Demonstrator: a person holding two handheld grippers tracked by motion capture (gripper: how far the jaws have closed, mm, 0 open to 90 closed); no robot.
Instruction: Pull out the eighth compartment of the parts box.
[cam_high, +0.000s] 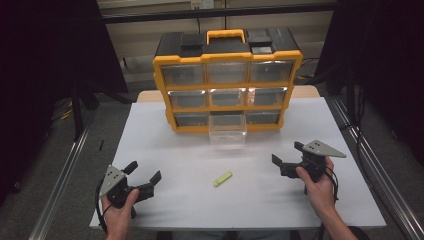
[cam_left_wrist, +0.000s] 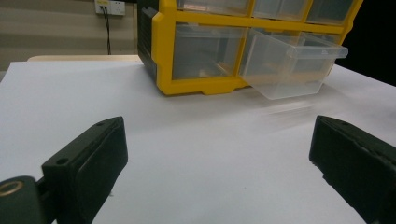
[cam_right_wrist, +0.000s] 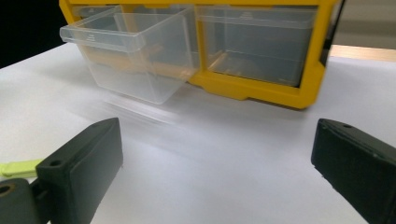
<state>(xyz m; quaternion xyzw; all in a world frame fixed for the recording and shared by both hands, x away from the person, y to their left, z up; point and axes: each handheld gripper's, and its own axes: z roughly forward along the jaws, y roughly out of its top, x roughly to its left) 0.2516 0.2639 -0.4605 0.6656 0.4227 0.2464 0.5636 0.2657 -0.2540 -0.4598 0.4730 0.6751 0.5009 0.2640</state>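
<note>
A yellow and black drawer cabinet (cam_high: 227, 85) stands at the back of the white table (cam_high: 190, 160). Its bottom middle clear drawer (cam_high: 228, 131) is pulled out; the same drawer (cam_left_wrist: 292, 63) shows in the left gripper view and again (cam_right_wrist: 135, 51) in the right gripper view. A small yellow-green strip (cam_high: 223, 178) lies flat mid-table, and its end (cam_right_wrist: 18, 167) peeks in at the left of the right gripper view. My left gripper (cam_high: 144, 174) is open at the near left with nothing in it. My right gripper (cam_high: 287, 154) is open at the right, holding nothing.
The cabinet has three rows of clear drawers and a yellow carry handle (cam_high: 226, 35). Metal rails (cam_high: 372, 170) run along both sides of the table. A wall socket (cam_left_wrist: 109, 7) sits behind the table. White tabletop lies between the two grippers.
</note>
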